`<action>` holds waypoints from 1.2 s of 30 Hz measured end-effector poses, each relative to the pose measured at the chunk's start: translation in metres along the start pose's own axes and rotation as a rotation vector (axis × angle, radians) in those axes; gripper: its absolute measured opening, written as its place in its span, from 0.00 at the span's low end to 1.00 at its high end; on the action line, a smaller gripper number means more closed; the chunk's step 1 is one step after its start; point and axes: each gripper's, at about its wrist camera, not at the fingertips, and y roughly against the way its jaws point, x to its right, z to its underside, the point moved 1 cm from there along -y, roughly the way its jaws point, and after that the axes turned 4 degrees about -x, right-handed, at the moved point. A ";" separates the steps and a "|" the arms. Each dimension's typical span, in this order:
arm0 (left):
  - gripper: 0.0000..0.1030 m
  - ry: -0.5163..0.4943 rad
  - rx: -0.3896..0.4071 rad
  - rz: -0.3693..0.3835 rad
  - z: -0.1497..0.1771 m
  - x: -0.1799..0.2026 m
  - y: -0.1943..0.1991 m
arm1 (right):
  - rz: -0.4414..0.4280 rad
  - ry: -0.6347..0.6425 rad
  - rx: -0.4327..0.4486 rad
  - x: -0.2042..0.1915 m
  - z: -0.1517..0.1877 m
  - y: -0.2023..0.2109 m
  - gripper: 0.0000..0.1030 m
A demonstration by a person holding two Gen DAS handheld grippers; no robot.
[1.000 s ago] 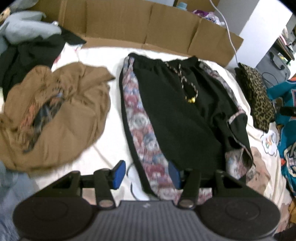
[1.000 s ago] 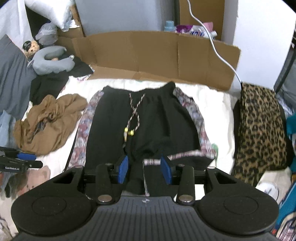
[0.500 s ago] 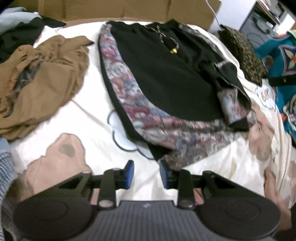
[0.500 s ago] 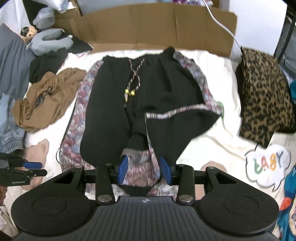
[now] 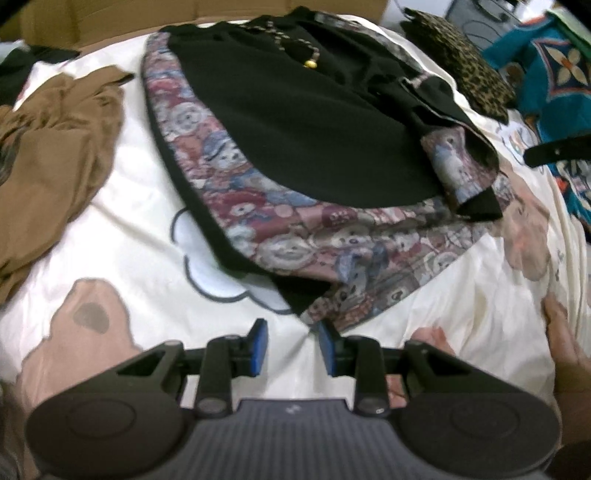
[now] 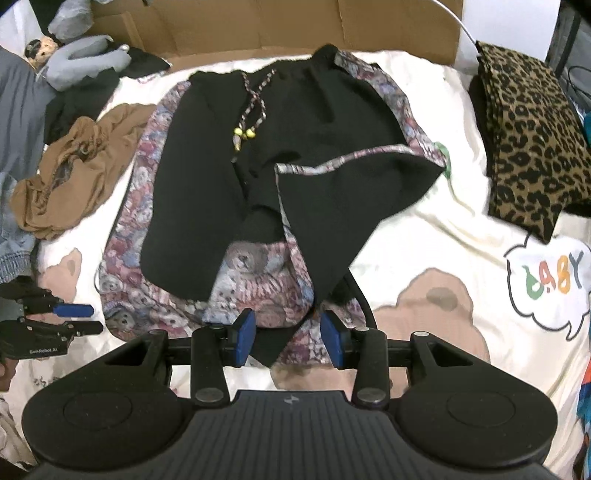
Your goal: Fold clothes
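Observation:
Black trousers with teddy-bear print side panels and a beaded drawstring lie on the bed, waistband at the far end, one leg flopped back over itself. My right gripper is open at the near end, and the black hem lies between its fingers. In the left wrist view the same trousers spread ahead. My left gripper is open over the sheet, its right pad just short of the printed hem corner. The left gripper also shows at the right wrist view's left edge.
The cream cartoon-print bedsheet covers the bed. A crumpled brown garment lies left of the trousers, and a folded leopard-print piece lies to the right. Cardboard walls the far side. A grey neck pillow and dark clothes sit far left. A hand rests on the sheet.
Both grippers drew back toward the near end of the trousers, so the hems now sit at their fingertips. The left gripper's fingers narrowed. The folded-back leg slid nearer.

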 end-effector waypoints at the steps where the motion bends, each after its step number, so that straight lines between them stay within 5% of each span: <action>1: 0.31 -0.025 0.001 -0.003 -0.002 0.002 -0.003 | 0.005 0.008 -0.009 0.001 0.001 -0.001 0.45; 20: 0.29 -0.346 0.055 -0.058 -0.009 0.023 -0.013 | 0.068 0.035 -0.076 0.015 0.020 -0.009 0.45; 36: 0.27 -0.486 0.041 -0.096 -0.002 0.033 -0.021 | 0.085 0.025 -0.101 0.021 0.022 -0.015 0.45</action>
